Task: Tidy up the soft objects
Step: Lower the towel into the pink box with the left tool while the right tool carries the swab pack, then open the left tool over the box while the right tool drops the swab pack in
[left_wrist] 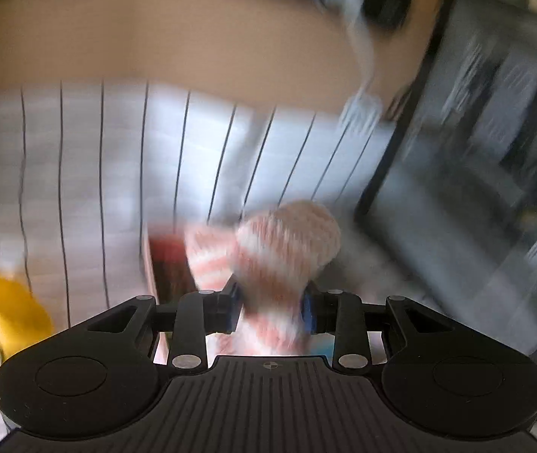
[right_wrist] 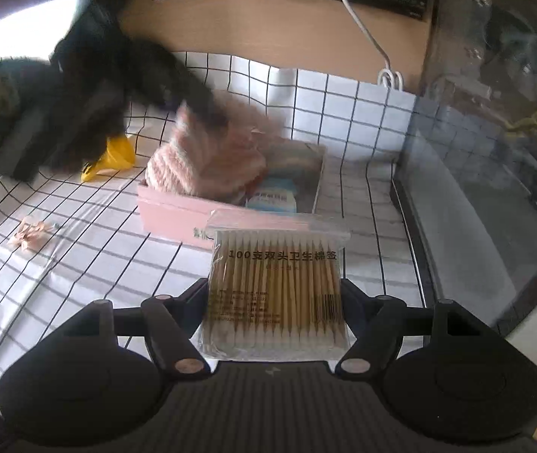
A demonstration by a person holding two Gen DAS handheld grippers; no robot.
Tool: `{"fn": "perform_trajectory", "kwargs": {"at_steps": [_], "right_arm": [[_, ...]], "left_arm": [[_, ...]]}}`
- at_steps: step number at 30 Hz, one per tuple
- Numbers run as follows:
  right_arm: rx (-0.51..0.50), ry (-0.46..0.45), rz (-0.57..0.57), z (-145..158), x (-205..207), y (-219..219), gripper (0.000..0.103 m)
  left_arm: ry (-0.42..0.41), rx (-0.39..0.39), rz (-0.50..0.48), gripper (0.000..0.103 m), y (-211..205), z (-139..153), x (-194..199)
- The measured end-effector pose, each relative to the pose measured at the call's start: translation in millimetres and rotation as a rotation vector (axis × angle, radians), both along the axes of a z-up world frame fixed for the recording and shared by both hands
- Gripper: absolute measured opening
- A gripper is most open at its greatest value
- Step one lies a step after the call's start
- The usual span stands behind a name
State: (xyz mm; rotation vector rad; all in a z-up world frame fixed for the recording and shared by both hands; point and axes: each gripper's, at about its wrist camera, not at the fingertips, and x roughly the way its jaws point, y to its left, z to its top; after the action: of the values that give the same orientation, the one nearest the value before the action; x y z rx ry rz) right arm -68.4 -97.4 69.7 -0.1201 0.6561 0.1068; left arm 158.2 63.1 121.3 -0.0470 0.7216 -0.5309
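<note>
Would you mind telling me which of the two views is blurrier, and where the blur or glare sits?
Left wrist view: heavy motion smear throughout; the striped sock in the left gripper and the gridded cloth are streaked. Right wrist view: mostly sharp, the cotton swab pack in the right gripper readable; only the dark arm is smeared, with blown-out light top left.

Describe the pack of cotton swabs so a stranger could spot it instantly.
Start at the checked tablecloth, then the pink box at its middle. Just in front of that box, the right gripper holds a clear pack of cotton swabs upright. It alone is see-through, showing rows of wooden sticks and black print.
</note>
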Motion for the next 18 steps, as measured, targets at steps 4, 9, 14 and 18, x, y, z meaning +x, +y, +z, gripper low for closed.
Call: {"fn": "perform_trajectory", "kwargs": {"at_steps": [4, 9, 14, 18], "right_arm": [[-0.001, -0.04, 0.032, 14.4, 17.1, 5.8, 0.072], [0.062, -0.088, 0.057, 43.9, 50.2, -4.3, 0.072], [0.186, -0.118, 0.078, 64.7, 111.2, -9.8, 0.072], [0.341, 0.005, 0.135, 45.5, 182.0, -4.2, 0.072]], "left_arm": [[0.129, 0.081, 0.009, 0.034, -14.4, -48.1, 21.4], [0.094, 0.169, -0.06, 0.034, -27.2, -68.1, 13.6], [0.015, 0.204, -0.086, 0.034, -26.8, -65.9, 0.6], [-0.109, 0.257, -0.093, 0.034, -21.4, -57.1, -19.8]]}}
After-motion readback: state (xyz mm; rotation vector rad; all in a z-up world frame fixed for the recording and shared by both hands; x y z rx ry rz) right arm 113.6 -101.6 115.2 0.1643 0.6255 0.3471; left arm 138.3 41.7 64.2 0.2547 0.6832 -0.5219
